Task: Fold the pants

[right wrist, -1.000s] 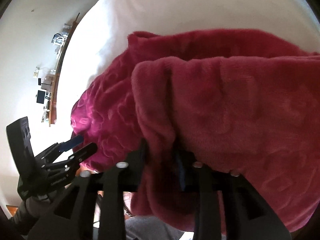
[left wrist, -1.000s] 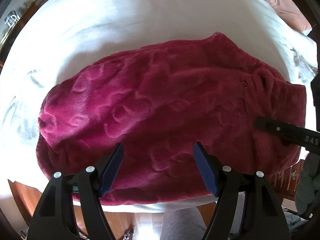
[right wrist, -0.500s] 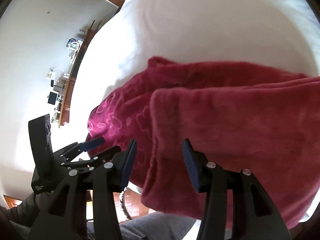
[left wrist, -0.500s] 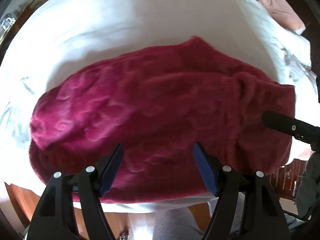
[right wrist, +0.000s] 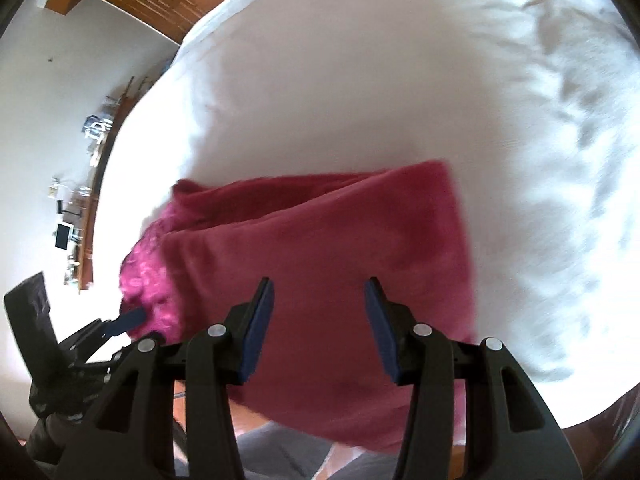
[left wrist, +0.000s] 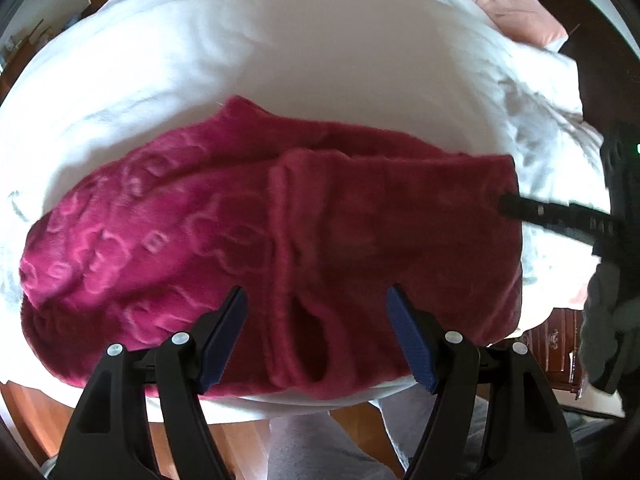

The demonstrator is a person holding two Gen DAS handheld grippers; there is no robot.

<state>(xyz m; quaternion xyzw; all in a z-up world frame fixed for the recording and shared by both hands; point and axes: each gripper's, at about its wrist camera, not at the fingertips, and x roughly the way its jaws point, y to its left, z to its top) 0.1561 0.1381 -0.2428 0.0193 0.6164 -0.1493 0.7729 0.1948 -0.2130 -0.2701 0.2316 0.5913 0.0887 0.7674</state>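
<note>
now right tool point(right wrist: 316, 324) released pants point(right wrist: 320, 264).

A bed covered with a white blanket point(left wrist: 320, 60) fills most of both views, its cloth rumpled toward the right side. A pink pillow point(left wrist: 516, 8) lies at the far right corner. Beyond the bed stands a white wall point(right wrist: 60, 92), with a wooden shelf point(right wrist: 86, 240) of small items and a wooden floor point(left wrist: 240, 440) below.

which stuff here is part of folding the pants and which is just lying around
Part of the job:
- red fleece pants
- white bed cover they lie on
- left tool, open
- right tool, open

Just lying about:
- pink pillow
- cluttered shelf
</note>
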